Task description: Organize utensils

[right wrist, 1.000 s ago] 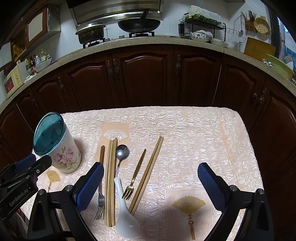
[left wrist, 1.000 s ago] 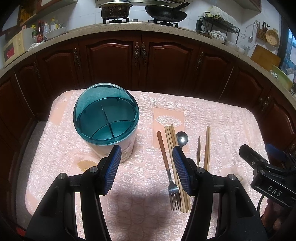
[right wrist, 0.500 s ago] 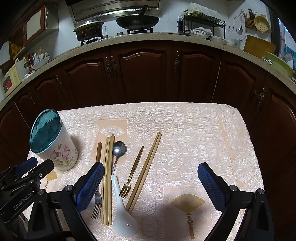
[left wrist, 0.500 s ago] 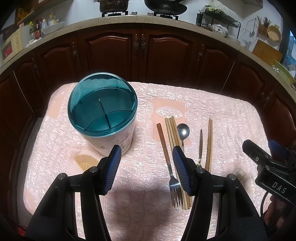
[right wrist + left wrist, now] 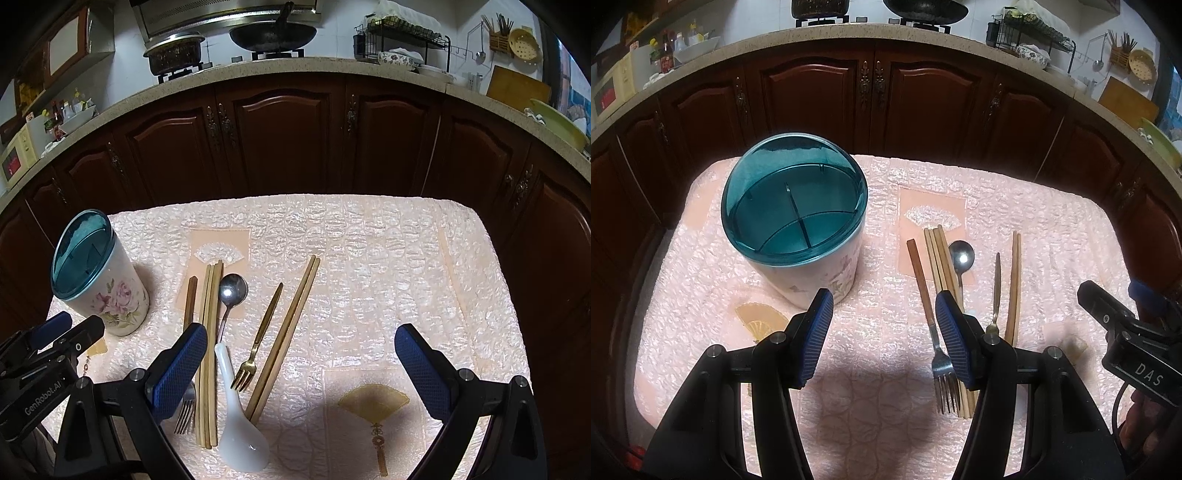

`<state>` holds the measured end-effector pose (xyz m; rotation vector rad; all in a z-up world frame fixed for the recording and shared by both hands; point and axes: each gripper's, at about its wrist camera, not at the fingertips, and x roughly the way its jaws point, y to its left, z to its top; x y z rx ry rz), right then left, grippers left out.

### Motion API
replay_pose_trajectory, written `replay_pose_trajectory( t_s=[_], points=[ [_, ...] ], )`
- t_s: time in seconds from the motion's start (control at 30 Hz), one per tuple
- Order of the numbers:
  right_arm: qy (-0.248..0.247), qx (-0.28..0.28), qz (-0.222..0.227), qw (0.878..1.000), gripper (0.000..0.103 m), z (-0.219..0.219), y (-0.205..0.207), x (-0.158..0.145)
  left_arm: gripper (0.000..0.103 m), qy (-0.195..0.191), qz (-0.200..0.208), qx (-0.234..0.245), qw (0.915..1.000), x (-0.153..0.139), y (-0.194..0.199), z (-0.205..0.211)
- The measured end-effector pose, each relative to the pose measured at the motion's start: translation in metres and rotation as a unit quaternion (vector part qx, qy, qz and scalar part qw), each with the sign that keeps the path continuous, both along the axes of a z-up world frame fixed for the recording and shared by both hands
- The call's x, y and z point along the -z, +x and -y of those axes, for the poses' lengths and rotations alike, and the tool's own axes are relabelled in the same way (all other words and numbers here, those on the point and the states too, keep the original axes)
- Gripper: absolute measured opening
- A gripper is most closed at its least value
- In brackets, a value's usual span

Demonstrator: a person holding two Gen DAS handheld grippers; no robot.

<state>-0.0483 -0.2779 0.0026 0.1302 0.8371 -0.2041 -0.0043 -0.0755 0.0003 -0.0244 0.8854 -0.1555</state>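
On the worktop (image 5: 369,258) stood one utensil holder (image 5: 99,277) with a teal lid (image 5: 794,199). Two forks lay there: one wooden-handled fork (image 5: 929,306) and one small gold fork (image 5: 258,339). There were two spoons: one metal spoon (image 5: 231,295) and one white ceramic soup spoon (image 5: 240,424). Chopsticks lay in two groups: one bundle of pale wooden chopsticks (image 5: 208,350), whose exact number could not be told, and one pair of darker chopsticks (image 5: 286,332). Two grippers were in view, the left gripper (image 5: 882,339) and the right gripper (image 5: 299,369), each with two jaws.
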Motion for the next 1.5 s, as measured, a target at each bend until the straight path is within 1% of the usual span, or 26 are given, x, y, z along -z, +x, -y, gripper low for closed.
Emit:
replay_pose_trajectory(
  t_s=[0.9,1.23,1.4,1.5],
  points=[
    [0.004,0.006,-0.034,0.999,0.101,0.011,0.007,0.023,0.057,0.001,-0.018,0.000,0.9998,0.015,0.006,0.005],
    [0.007,0.009,-0.039,0.999,0.101,0.014,0.009,0.029,0.057,0.000,-0.026,0.010,0.9996,0.021,0.007,0.011],
    [0.030,-0.010,-0.040,0.999,0.101,0.024,0.015,0.037,0.057,-0.011,-0.038,0.022,0.9990,0.031,0.008,0.014],
    [0.042,-0.027,-0.053,0.997,0.101,0.031,0.024,0.049,0.057,-0.013,-0.047,0.033,0.9982,0.040,0.010,0.016]
  ],
)
